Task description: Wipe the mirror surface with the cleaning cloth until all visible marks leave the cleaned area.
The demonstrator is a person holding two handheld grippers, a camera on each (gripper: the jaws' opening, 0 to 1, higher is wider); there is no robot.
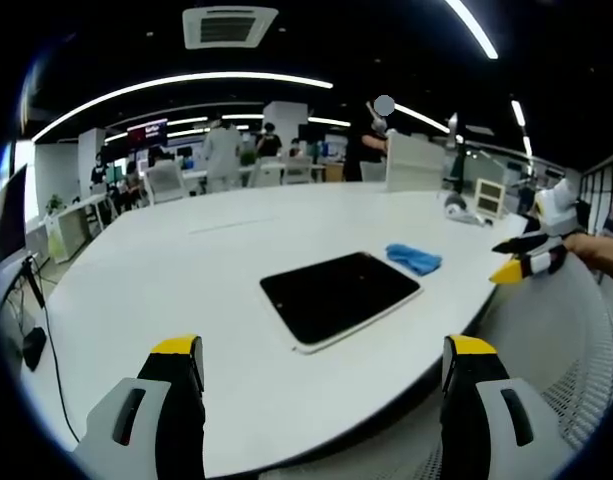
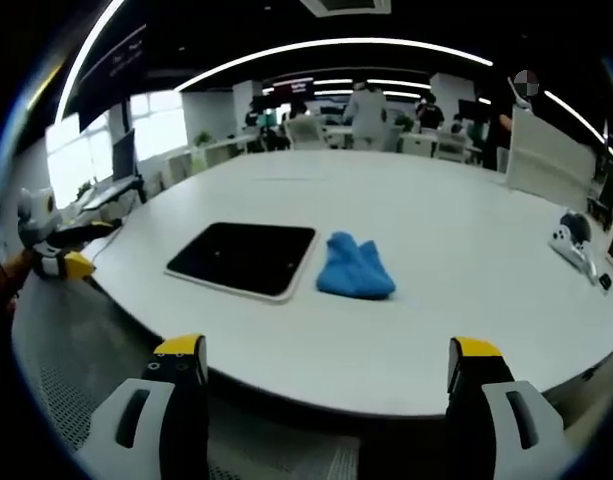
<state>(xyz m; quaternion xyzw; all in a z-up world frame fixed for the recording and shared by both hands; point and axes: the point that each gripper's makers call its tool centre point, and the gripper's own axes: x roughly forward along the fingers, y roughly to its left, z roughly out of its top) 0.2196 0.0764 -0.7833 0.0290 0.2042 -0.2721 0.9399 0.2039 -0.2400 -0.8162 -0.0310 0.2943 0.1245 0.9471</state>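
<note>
A dark mirror (image 1: 340, 296) lies flat on a white bench (image 1: 186, 290) in an open-plan office, a crumpled blue cleaning cloth (image 2: 355, 268) just beside it. Left gripper (image 1: 321, 375) and right gripper (image 2: 326, 385) jaws spread wide, released.

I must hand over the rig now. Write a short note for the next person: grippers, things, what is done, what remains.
Left gripper: open, holding nothing, short of the table edge.
Right gripper: open, holding nothing, also short of the edge.
Mirror: flat on the white table, dark surface; marks too small to tell.
Blue cloth: bunched on the table beside the mirror, not gripped.
Done: nothing. Left: grasp the cloth, wipe the mirror until clean.
</note>
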